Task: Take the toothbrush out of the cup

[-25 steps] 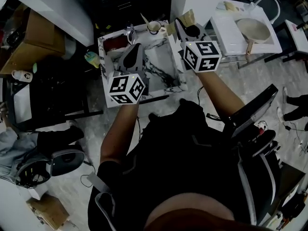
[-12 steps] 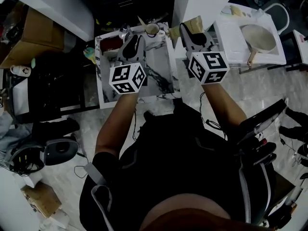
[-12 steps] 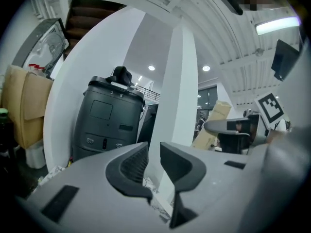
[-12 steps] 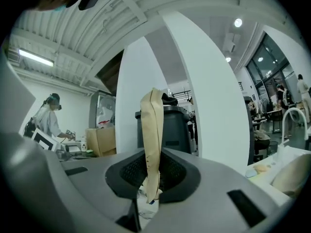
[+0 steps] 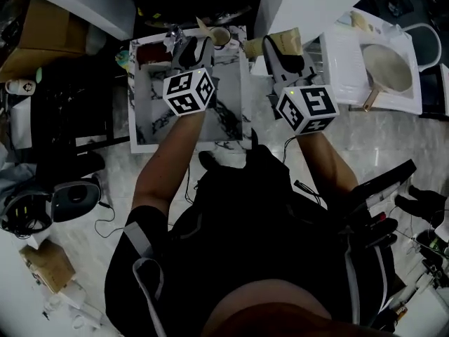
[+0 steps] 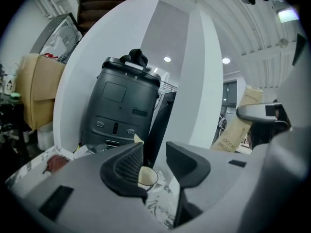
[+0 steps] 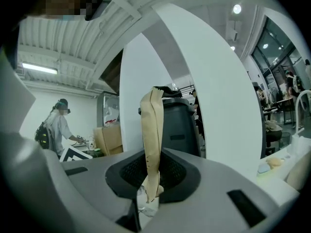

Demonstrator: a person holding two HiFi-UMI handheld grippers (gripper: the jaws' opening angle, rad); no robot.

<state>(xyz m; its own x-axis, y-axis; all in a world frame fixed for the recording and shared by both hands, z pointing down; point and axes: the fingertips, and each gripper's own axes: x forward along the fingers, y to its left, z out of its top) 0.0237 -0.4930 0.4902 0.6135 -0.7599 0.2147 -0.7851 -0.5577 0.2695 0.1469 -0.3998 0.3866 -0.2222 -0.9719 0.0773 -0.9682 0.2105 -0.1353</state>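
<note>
At the far edge of the marble tabletop (image 5: 151, 111), near its right corner, we see the cup (image 5: 220, 36) with the toothbrush (image 5: 200, 24) standing in it. Our left gripper (image 5: 193, 46) has just been opening its jaws; they gape wide and empty, short of the cup. Our right gripper (image 5: 280, 48) pinches brown paper (image 7: 151, 130).

The head view is dim, and the person's dark clothes (image 5: 273, 244) melt into shadow. Both gripper views are brighter, lit by small round ceiling lights (image 6: 167, 59), with bent walls and black corners. Close things look soft.
</note>
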